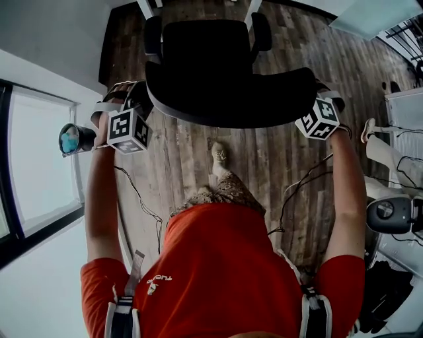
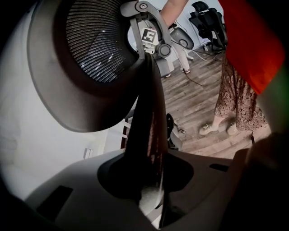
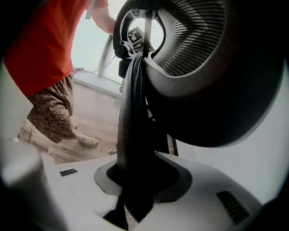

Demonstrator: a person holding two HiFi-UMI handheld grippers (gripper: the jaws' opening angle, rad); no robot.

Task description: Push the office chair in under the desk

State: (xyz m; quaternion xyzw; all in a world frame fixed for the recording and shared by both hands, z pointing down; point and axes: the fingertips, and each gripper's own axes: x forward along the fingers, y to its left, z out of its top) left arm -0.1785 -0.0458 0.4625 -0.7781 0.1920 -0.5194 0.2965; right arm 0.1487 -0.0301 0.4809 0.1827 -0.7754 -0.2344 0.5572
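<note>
The black office chair (image 1: pixel 205 53) is seen from above, its seat pointing toward the white desk legs (image 1: pixel 147 8) at the top edge. Its curved backrest (image 1: pixel 231 99) runs across in front of me. My left gripper (image 1: pixel 140 100) is shut on the backrest's left end and my right gripper (image 1: pixel 318 100) on its right end. In the left gripper view the dark backrest edge (image 2: pixel 146 131) runs straight into the left gripper (image 2: pixel 151 191), with mesh (image 2: pixel 95 49) above. In the right gripper view the backrest edge (image 3: pixel 133 131) sits the same way in the right gripper (image 3: pixel 133 194).
A large window (image 1: pixel 39 165) lines the left wall. Cables (image 1: pixel 142 201) trail over the wooden floor (image 1: pixel 178 165) by the person's foot (image 1: pixel 219 157). White equipment (image 1: pixel 390 211) stands at the right. Another black chair (image 2: pixel 207 20) stands far off in the room.
</note>
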